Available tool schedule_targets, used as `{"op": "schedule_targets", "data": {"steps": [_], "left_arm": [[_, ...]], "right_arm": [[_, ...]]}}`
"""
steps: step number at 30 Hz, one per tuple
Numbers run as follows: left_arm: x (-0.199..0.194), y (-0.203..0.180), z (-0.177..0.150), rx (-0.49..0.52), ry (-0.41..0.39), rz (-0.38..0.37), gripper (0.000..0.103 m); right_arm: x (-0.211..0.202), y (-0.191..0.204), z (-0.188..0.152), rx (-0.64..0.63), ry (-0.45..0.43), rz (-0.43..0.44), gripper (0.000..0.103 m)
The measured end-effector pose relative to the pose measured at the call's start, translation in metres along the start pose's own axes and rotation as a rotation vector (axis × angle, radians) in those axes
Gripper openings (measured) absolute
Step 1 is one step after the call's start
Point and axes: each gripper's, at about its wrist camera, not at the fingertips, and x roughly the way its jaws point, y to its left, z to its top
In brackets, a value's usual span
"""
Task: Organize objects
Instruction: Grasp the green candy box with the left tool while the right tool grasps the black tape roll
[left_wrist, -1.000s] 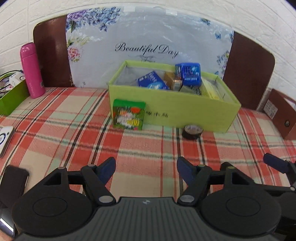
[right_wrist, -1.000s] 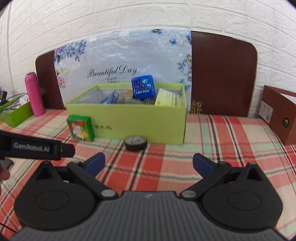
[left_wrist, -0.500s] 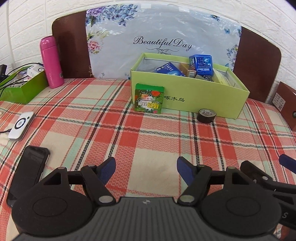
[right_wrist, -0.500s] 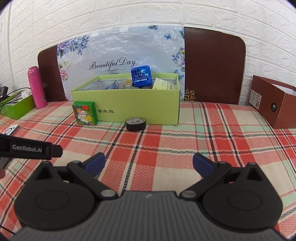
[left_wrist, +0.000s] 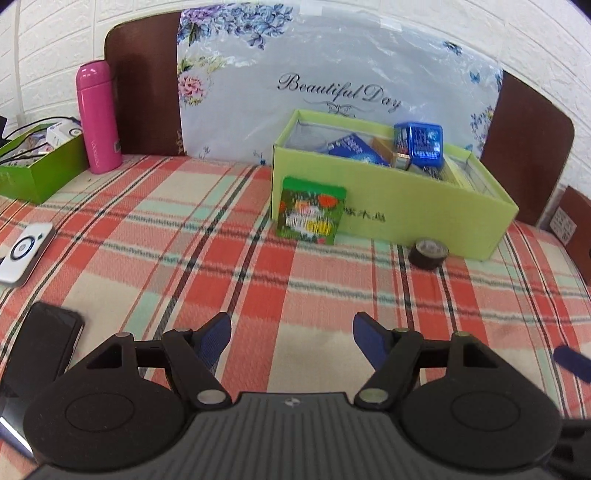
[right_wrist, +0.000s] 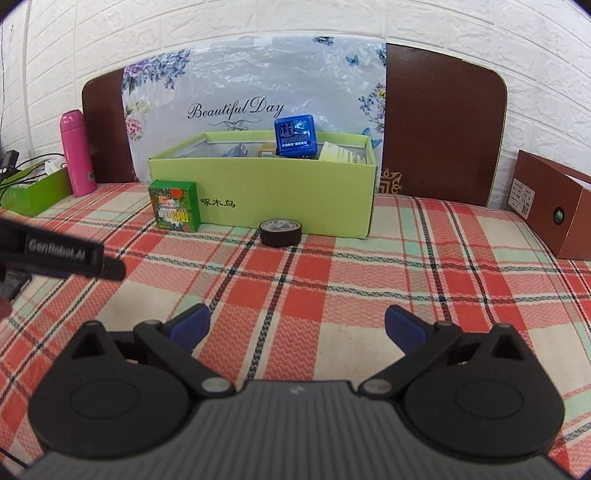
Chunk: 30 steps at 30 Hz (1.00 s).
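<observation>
Holding blue tin (right_wrist: 294, 135), packets – lime box (right_wrist: 288, 192), tape roll (right_wrist: 280, 232) outside, left tool (left_wrist: 291, 338), right tool (right_wrist: 297, 325) both spread, empty

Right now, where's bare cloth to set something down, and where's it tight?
Widest bare patch: between the right gripper and the tape roll, running right to the brown box. Also clear between the pink bottle and the green box. Crowded: the small carton at its front; the phone and white device.
</observation>
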Motion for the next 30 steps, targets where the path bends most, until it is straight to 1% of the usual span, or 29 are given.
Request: {"op": "schedule_targets", "data": {"steps": [3,8,11,13,17,20,22,23,29,30], "left_arm": [[0.016,-0.001,0.013,-0.012,-0.025,-0.008,0.076],[0.045,-0.003,0.035,-0.026,-0.060,-0.023,0.076],[0.059,-0.006,0.045,-0.024,-0.093,-0.011,0.076],[0.067,-0.008,0.050,-0.020,-0.114,-0.005,0.076],[0.085,-0.012,0.057,-0.005,-0.132,-0.019,0.076],[0.098,-0.013,0.061,0.010,-0.123,-0.014,0.076],[0.103,-0.010,0.061,0.013,-0.102,-0.045,0.075],[0.103,-0.008,0.060,0.010,-0.098,-0.068,0.067],[0.091,0.001,0.053,-0.003,-0.084,-0.113,0.066],[0.089,0.003,0.051,-0.004,-0.077,-0.124,0.066]], "right_arm": [[0.006,0.000,0.000,-0.007,0.005,-0.003,0.101],[0.023,0.001,0.003,-0.014,0.035,-0.007,0.092],[0.034,0.003,0.008,-0.017,0.046,-0.007,0.089],[0.041,0.006,0.011,-0.022,0.048,-0.004,0.088],[0.054,0.009,0.013,-0.036,0.071,0.006,0.088],[0.065,0.010,0.015,-0.044,0.088,0.009,0.086],[0.073,0.010,0.018,-0.046,0.090,0.010,0.082],[0.077,0.010,0.021,-0.048,0.088,0.010,0.080],[0.110,0.016,0.041,-0.085,0.067,0.018,0.069],[0.117,0.017,0.044,-0.094,0.067,0.015,0.068]]}}
